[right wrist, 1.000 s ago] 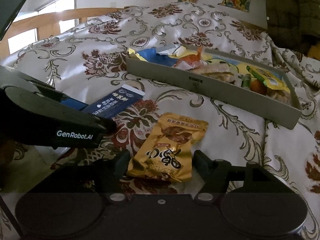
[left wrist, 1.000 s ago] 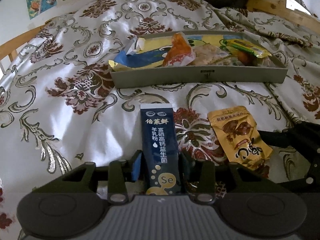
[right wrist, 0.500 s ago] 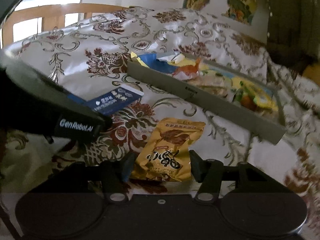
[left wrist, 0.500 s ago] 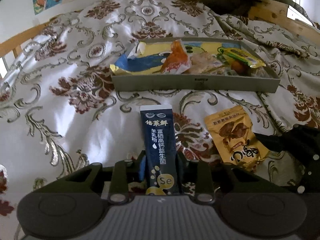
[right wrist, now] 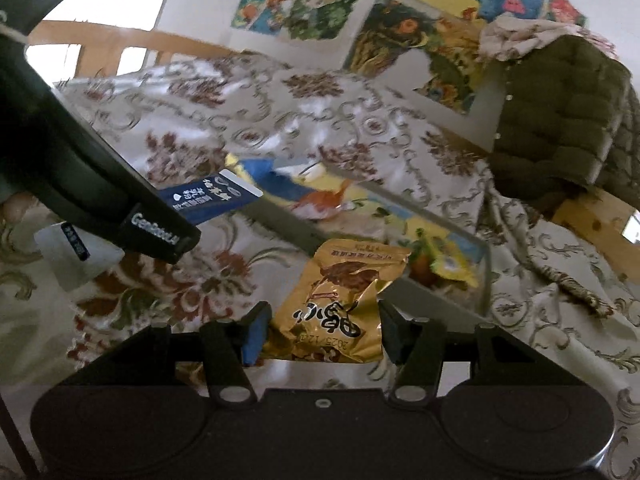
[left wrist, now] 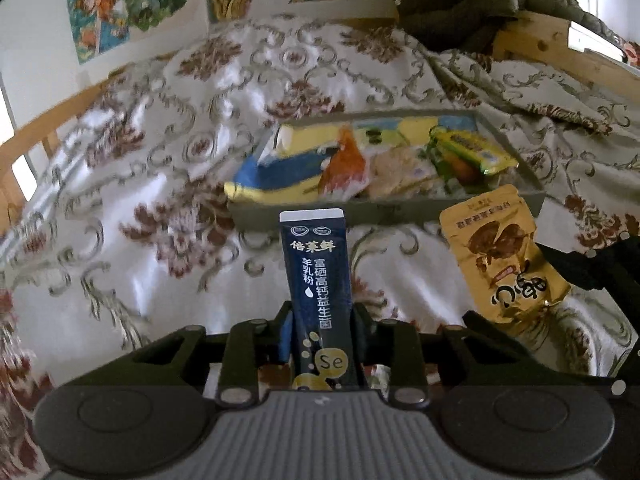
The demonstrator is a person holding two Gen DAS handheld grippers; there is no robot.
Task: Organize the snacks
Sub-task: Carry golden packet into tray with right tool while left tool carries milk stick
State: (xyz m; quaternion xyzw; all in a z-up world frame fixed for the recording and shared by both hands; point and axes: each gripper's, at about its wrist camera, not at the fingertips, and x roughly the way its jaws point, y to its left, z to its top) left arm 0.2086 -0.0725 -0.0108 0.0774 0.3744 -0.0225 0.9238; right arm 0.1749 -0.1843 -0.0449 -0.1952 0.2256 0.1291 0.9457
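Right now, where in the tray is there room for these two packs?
Tray is crowded: blue-yellow bag left, orange pack and pale pack middle, green pack right. No bare floor shows. Open bedspread lies left of it.

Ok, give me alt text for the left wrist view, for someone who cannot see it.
The left gripper clamps a dark blue sachet upright above a floral bedspread. Beyond it lies a grey tray of mixed snacks. At right, a gold snack pouch is held up by the right gripper, mostly out of frame.
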